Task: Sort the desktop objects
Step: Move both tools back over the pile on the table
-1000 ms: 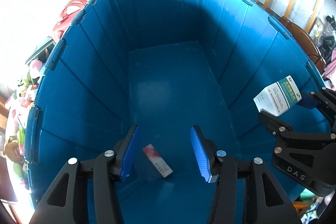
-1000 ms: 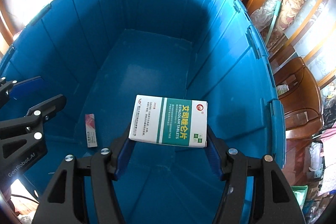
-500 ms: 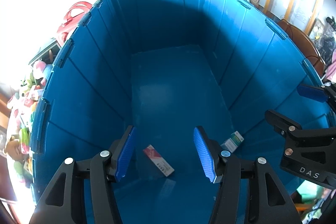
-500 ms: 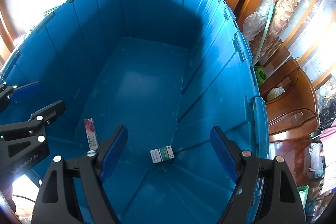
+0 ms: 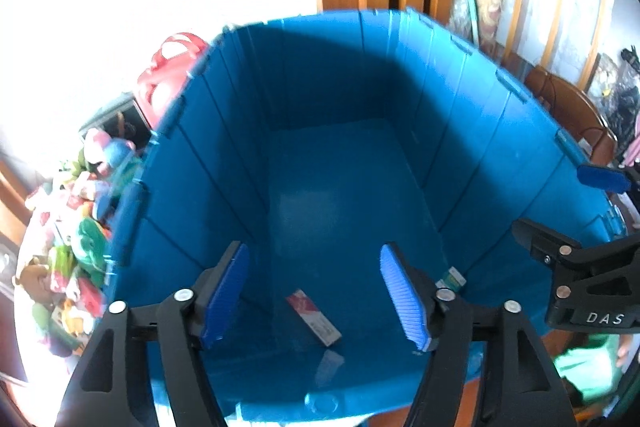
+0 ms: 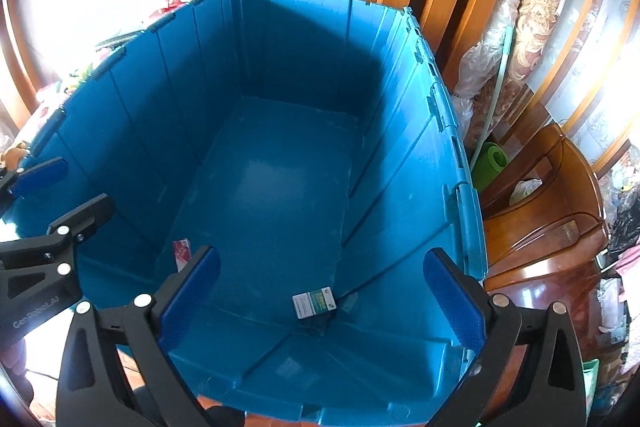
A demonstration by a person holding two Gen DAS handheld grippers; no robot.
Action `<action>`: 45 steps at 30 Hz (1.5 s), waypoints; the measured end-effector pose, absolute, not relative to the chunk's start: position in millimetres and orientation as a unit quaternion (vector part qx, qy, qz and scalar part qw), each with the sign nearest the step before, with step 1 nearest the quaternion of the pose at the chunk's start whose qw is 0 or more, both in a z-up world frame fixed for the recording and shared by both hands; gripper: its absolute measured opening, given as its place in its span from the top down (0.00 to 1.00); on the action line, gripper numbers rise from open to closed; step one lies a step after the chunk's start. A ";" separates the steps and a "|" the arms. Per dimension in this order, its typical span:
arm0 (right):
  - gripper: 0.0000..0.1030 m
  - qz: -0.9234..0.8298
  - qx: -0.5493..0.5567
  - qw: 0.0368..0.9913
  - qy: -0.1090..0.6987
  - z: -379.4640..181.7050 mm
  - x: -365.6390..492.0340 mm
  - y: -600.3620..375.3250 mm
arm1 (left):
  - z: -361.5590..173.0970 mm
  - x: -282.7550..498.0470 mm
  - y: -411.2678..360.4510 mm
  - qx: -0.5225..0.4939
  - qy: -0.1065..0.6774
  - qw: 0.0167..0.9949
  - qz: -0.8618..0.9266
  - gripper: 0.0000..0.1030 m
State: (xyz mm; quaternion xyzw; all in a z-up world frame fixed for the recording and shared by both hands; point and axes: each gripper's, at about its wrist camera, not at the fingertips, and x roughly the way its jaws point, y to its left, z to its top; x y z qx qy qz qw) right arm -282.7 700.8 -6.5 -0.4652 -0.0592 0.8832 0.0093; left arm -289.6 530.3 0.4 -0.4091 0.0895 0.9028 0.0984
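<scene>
Medicine box (image 6: 315, 304), white and green, now lies on the floor of the blue bin (image 6: 404, 187), against the foot of the right-hand wall near the front corner. A second ago it was clamped in the right gripper (image 6: 320, 289); half a second ago it was already down. That gripper now hangs over the bin with jaws wide apart and nothing between them. The left gripper (image 5: 316, 293) is likewise apart and empty, as it was a second ago. Both views show more of the room beyond the rim than before, so I judge both tools are lifting away.

Meaning: this item is sorted; the next step should be fetching another object.

A red and white strip pack (image 5: 314, 315) lies flat on the bin floor. The left view shows it whole but only a corner of the medicine box behind the right finger. The right view shows the box's whole top face, with the pack half hidden by its left finger.
</scene>
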 end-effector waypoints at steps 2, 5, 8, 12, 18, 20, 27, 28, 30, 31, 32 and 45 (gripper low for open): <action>0.00 0.885 -0.463 0.007 -0.056 -6.1 -279.5 700.7 | 4.8 -283.4 527.0 -0.398 0.089 0.094 0.908 0.24; 0.00 0.887 -0.458 0.003 -0.054 -4.7 -274.2 698.9 | 9.0 -275.6 522.7 -0.385 0.088 0.089 0.915 0.24; 0.00 0.889 -0.455 0.000 -0.053 -2.8 -270.5 697.7 | 10.6 -271.5 519.5 -0.385 0.085 0.089 0.915 0.24; 0.00 0.892 -0.449 -0.002 -0.054 1.5 -265.2 693.6 | 14.5 -266.4 514.3 -0.382 0.084 0.087 0.916 0.24; 0.00 0.900 -0.432 0.002 -0.056 11.8 -253.5 681.1 | 22.0 -255.7 496.9 -0.368 0.071 0.085 0.923 0.24; 0.00 0.902 -0.428 0.002 -0.057 15.3 -249.9 673.0 | 26.1 -250.9 486.7 -0.362 0.066 0.082 0.926 0.24; 0.00 0.913 -0.404 -0.004 -0.057 31.7 -231.2 627.9 | 39.1 -232.7 434.2 -0.343 0.050 0.071 0.935 0.24; 0.00 0.915 -0.400 -0.006 -0.056 34.8 -227.8 619.7 | 40.9 -229.2 422.8 -0.340 0.047 0.069 0.937 0.24; 0.00 0.921 -0.386 -0.016 -0.053 42.3 -219.6 596.4 | 44.8 -220.5 397.1 -0.333 0.039 0.061 0.940 0.24; 0.00 0.924 -0.378 -0.022 -0.051 46.1 -215.4 584.0 | 46.2 -215.9 383.7 -0.329 0.038 0.055 0.942 0.23; 0.00 0.927 -0.371 -0.027 -0.049 49.4 -211.3 570.9 | 47.5 -210.7 368.1 -0.325 0.037 0.047 0.944 0.23; 0.00 0.923 -0.351 -0.153 -0.043 26.5 -198.6 328.3 | -1.5 -154.2 125.4 -0.344 0.019 -0.088 0.935 0.22</action>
